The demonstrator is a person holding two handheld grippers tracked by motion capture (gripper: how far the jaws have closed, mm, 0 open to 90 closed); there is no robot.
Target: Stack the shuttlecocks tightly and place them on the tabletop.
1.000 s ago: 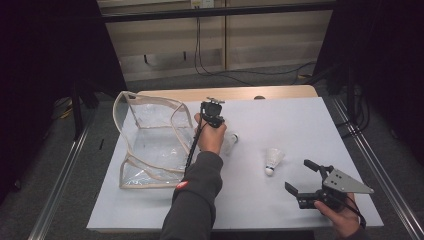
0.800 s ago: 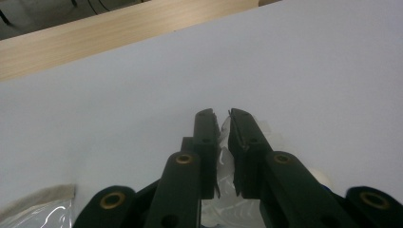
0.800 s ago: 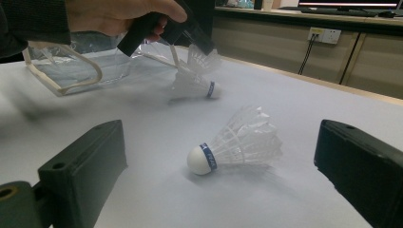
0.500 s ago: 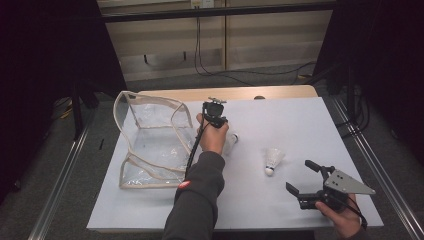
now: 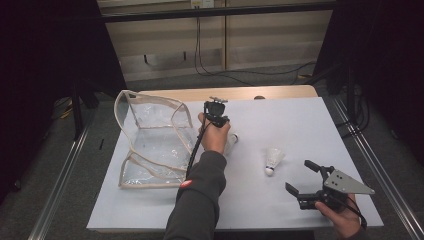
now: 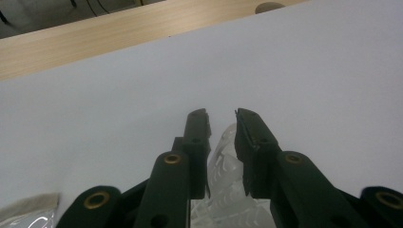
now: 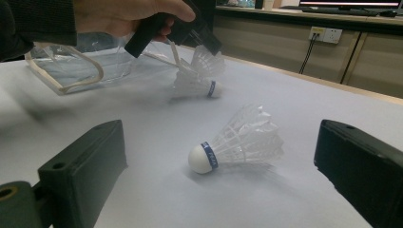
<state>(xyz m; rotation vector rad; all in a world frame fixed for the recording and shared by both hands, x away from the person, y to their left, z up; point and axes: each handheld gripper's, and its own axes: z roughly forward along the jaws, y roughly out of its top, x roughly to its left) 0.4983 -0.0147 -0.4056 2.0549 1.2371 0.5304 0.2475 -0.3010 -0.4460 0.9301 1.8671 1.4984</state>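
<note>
Left tongs (image 6: pixel 222 118) at a shuttlecock (image 6: pixel 223 185), right tongs (image 5: pixel 304 176) idle and wide apart.
Left tongs' jaws have just been opening; they stand a little apart with the shuttlecock between them, lying on the tabletop (image 5: pixel 300 120) just right of the clear bag (image 5: pixel 150 140). Can't tell if the pads press on it. Second shuttlecock (image 7: pixel 237 142) lies on its side ahead of the right tongs, untouched.
</note>
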